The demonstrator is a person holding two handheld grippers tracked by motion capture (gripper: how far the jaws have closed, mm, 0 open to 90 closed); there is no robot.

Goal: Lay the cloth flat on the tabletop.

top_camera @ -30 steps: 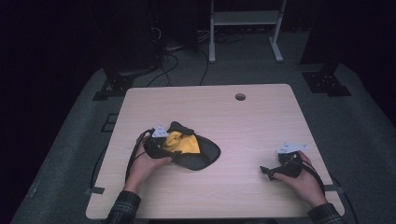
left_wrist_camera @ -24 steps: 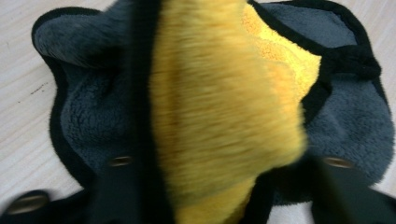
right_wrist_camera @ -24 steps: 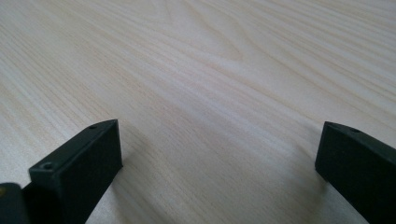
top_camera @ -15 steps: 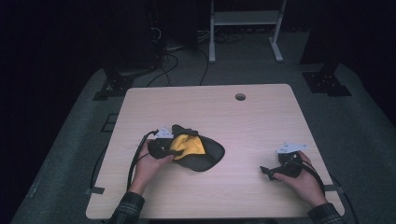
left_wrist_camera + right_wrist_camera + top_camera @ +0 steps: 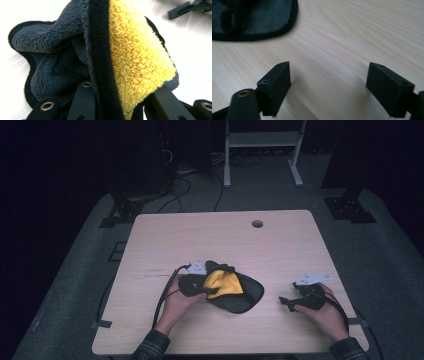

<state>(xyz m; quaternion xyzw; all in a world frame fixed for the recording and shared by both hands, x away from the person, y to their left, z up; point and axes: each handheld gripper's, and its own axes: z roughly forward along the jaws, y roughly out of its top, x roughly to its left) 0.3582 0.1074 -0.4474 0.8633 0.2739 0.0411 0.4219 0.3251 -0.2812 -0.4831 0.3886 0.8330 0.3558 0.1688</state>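
The left gripper (image 5: 200,287) pinches a bunched fold of the black-and-yellow cloth (image 5: 227,289) lying on the table (image 5: 220,240), so folding is under way. The right gripper (image 5: 290,302), jaws apart, empty and just been narrowing, sits beside the cloth; next it likely needs to take the near edge

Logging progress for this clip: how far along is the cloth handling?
Early stage. Done: the left gripper has pinched a fold of the grey-and-yellow cloth, turning its yellow side up. In hand: that fold is held between its fingers. Left: the rest still lies bunched on the table; the right gripper sits open beside it, holding nothing.
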